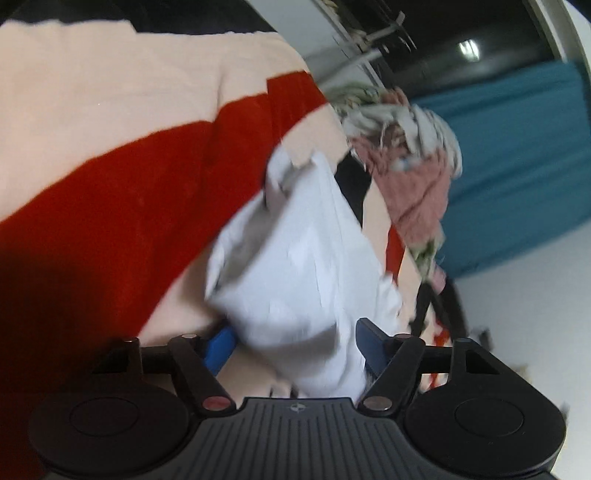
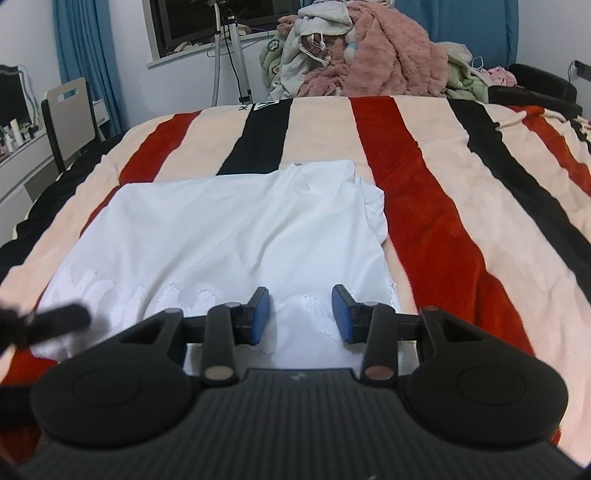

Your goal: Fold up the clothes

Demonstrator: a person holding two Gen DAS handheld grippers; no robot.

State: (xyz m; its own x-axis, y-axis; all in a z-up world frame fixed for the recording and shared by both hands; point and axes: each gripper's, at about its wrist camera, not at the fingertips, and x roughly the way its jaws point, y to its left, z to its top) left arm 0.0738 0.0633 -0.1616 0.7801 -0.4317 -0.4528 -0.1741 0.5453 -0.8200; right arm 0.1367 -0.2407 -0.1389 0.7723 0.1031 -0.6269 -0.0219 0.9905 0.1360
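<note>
A white shirt lies spread on a bed covered by a red, black and cream striped blanket. Its right side is bunched into folds near the collar. My right gripper hovers open over the shirt's near hem, with cloth showing between its blue pads. The left wrist view is tilted and blurred. There the white shirt rises in a crumpled heap between the widely spread blue pads of my left gripper, which is open. A dark blurred shape crosses the shirt's left corner.
A pile of pink and pale clothes sits at the far end of the bed. Behind it are a metal stand, a window and blue curtains. A chair and a desk stand left of the bed.
</note>
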